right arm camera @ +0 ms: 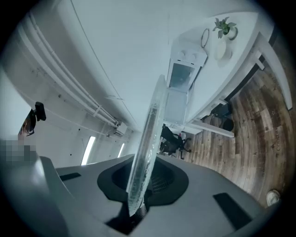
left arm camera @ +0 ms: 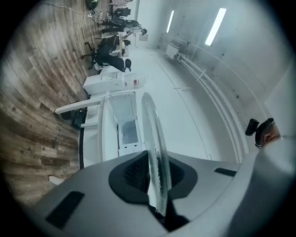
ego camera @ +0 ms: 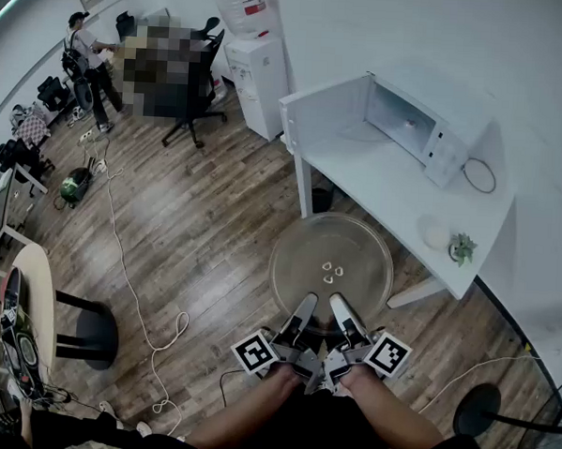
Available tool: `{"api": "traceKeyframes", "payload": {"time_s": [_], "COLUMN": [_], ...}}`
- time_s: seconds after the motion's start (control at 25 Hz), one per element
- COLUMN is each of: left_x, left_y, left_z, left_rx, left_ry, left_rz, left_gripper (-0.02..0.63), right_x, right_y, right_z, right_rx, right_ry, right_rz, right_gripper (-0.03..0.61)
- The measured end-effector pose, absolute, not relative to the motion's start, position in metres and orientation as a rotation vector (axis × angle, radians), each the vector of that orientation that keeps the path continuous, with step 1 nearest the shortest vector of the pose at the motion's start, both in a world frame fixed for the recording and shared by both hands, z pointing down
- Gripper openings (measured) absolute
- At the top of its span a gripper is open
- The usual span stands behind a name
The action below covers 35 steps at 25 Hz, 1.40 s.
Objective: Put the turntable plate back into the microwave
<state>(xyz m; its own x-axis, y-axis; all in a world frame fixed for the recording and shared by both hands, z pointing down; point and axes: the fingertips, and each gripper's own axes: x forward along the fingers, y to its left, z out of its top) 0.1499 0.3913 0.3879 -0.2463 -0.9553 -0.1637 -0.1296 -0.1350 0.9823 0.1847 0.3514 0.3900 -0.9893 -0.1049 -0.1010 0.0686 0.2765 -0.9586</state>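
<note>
I hold the plate (ego camera: 330, 267) at lower centre, my left gripper (ego camera: 305, 306) and right gripper (ego camera: 342, 308) side by side on its near rim. Upper right, the microwave (ego camera: 410, 124) sits on the table (ego camera: 377, 177), a plant (ego camera: 462, 247) lower right of it.

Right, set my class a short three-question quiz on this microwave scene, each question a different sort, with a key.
1. True or false: the microwave is shut.
2. What grips the plate? A) left gripper only B) right gripper only C) both
3. Fill in: the plate is held over the ___, not the table.
Key: 1 false; 2 C; 3 floor.
</note>
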Motion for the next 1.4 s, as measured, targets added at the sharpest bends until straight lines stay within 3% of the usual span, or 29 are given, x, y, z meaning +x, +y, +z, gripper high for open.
{"api": "traceKeyframes", "payload": {"time_s": [0.64,1.4], "left_x": [0.144,0.052], "left_y": [0.391,0.365], "left_z": [0.381,0.386], "left_rx": [1.298,1.384], "left_ry": [-1.415,-1.326], "left_rz": [-1.442,-1.385], "left_gripper": [0.049,0.048], "right_x": [0.179,0.093], "right_y": [0.352,0.329], "right_z": [0.385,0.389], "right_rx": [-0.033,-0.143], "right_ry": [2.364,2.341], "right_rz": [-1.800,-1.712], "right_gripper": [0.072,0.067]}}
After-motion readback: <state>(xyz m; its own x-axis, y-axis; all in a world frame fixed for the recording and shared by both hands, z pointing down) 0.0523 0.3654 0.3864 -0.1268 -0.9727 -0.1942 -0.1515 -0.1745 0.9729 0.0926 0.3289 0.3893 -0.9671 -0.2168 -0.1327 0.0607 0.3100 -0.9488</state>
